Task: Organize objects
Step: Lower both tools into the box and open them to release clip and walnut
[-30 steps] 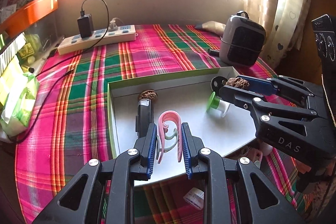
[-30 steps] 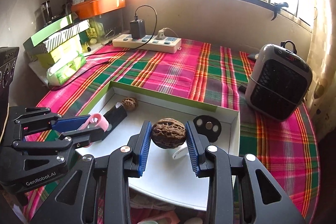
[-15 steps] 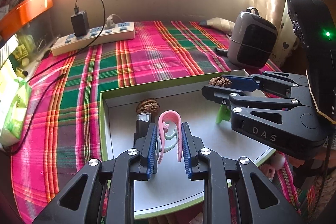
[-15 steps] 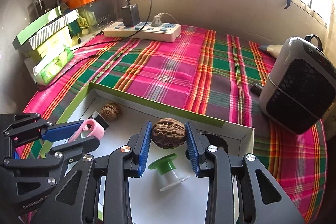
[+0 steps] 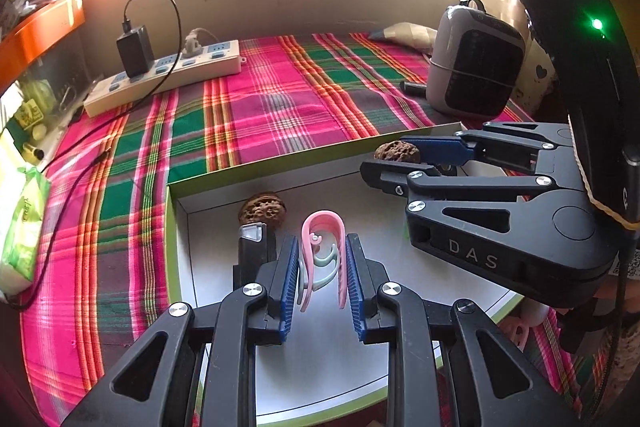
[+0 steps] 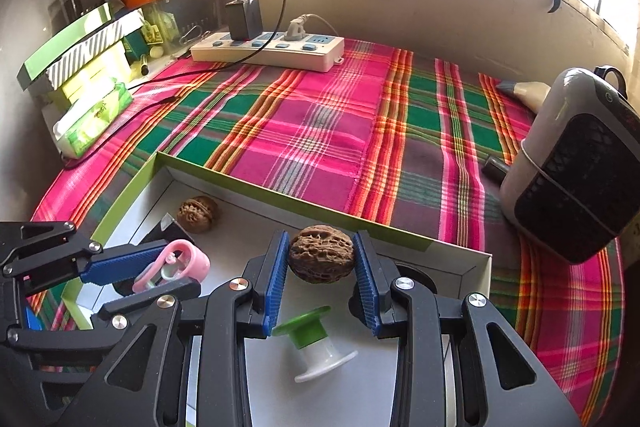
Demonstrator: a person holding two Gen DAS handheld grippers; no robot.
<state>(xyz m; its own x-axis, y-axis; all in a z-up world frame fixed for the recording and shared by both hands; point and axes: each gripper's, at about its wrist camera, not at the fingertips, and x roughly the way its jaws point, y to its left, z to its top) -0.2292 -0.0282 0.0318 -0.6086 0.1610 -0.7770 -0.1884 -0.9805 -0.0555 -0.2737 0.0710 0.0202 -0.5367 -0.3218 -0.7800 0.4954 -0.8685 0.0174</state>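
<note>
Since earlier: both grippers advanced over the tray (image 6: 456,251). Left gripper (image 5: 322,265) clamped on pink clip (image 5: 324,231); right gripper (image 6: 321,267) clamped on walnut (image 6: 321,253). Step: placing. Next, likely: lower, release inside.

Each fisheye rides its own claw, looking forward along the fingers, close above the white tray (image 5: 192,267) toward the window wall. Both views share the tray (image 6: 460,255), the plaid cloth (image 5: 256,107) and the power strip (image 6: 280,51); each shows the other claw at its lower side.
</note>
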